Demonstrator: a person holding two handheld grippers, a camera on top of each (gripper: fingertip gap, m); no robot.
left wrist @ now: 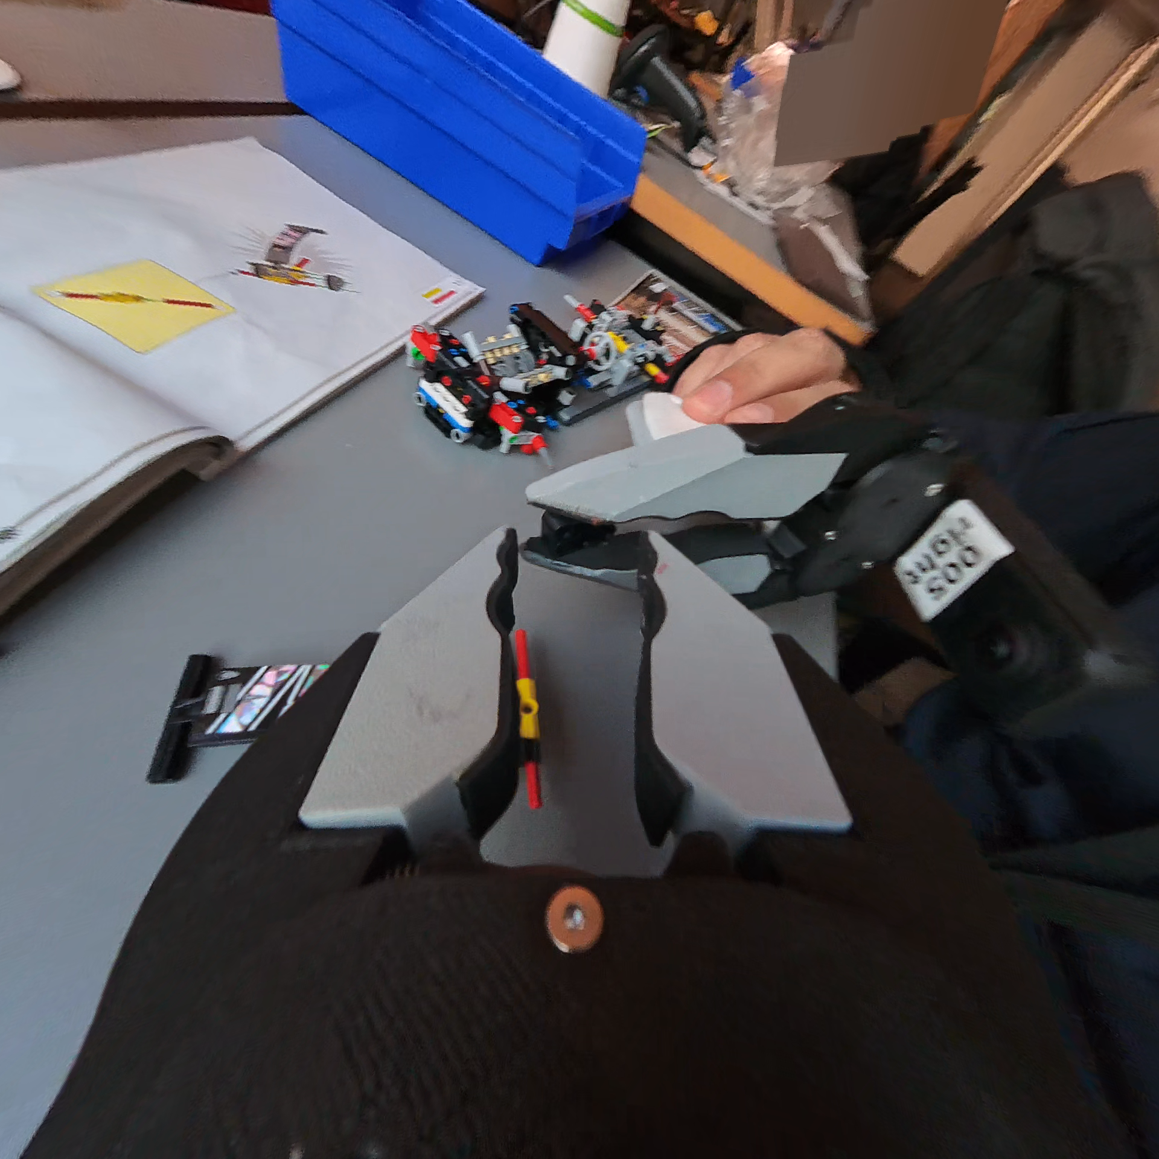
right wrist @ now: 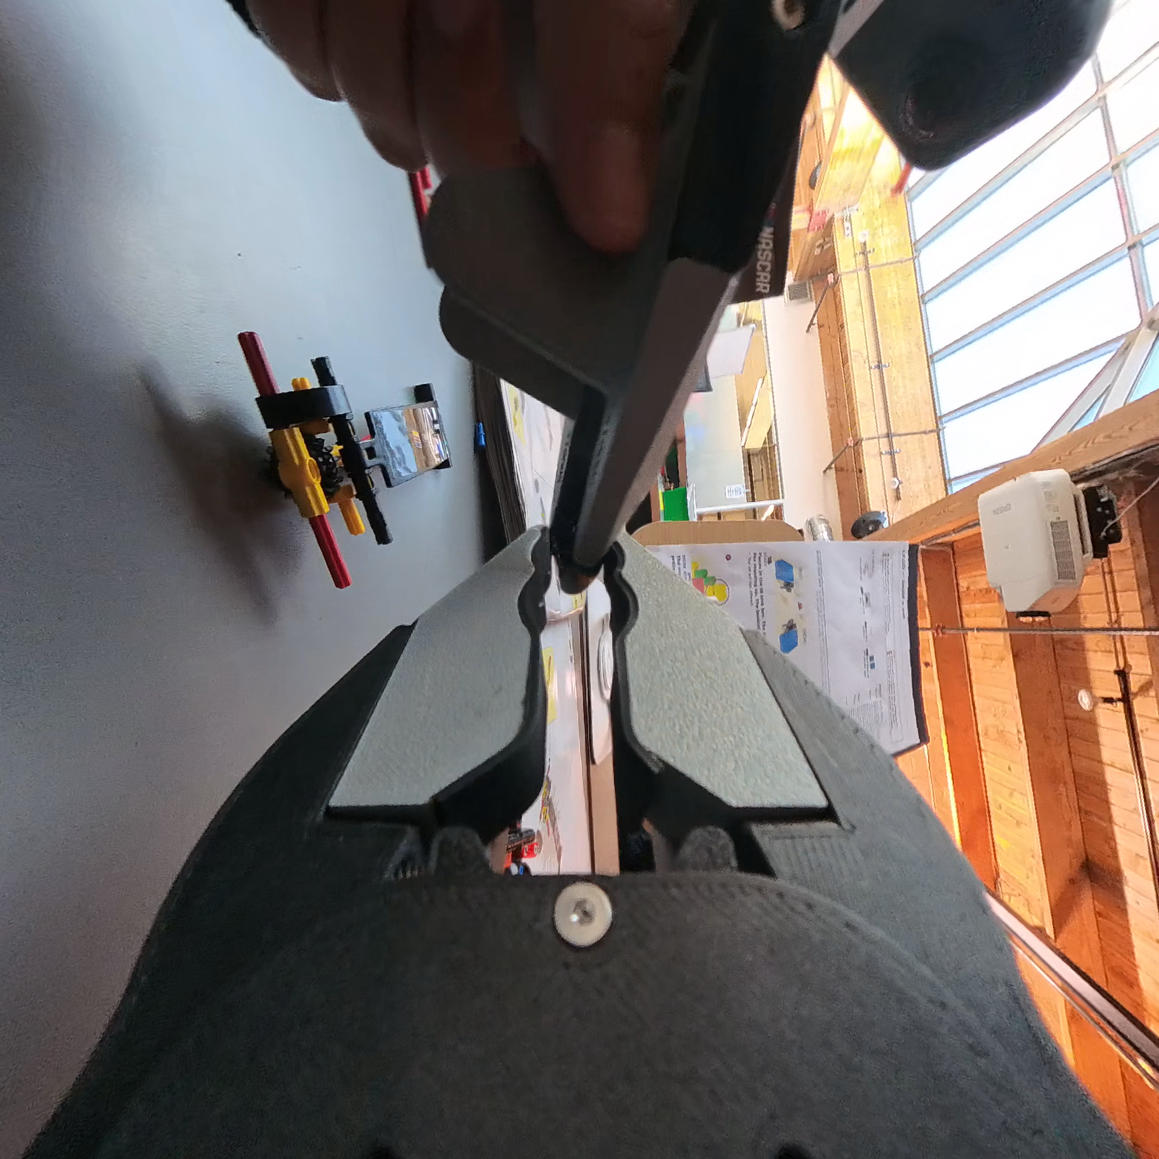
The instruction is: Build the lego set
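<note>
A: Booklet (left wrist: 188, 282) lies open at far left for ref; red axle w/ yellow connector (left wrist: 529, 709) rests on surface (left wrist: 313, 533) under left gripper (left wrist: 580, 567), fingers spread, empty.

B: Right gripper (right wrist: 577, 564): fingers clenched on small black part (right wrist: 574, 574), beside left's tips.

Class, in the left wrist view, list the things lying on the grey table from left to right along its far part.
Open instruction booklet → cluster of part-built brick models → photo card → a person's hand over the right tool. The blue bin stands behind them.
</note>
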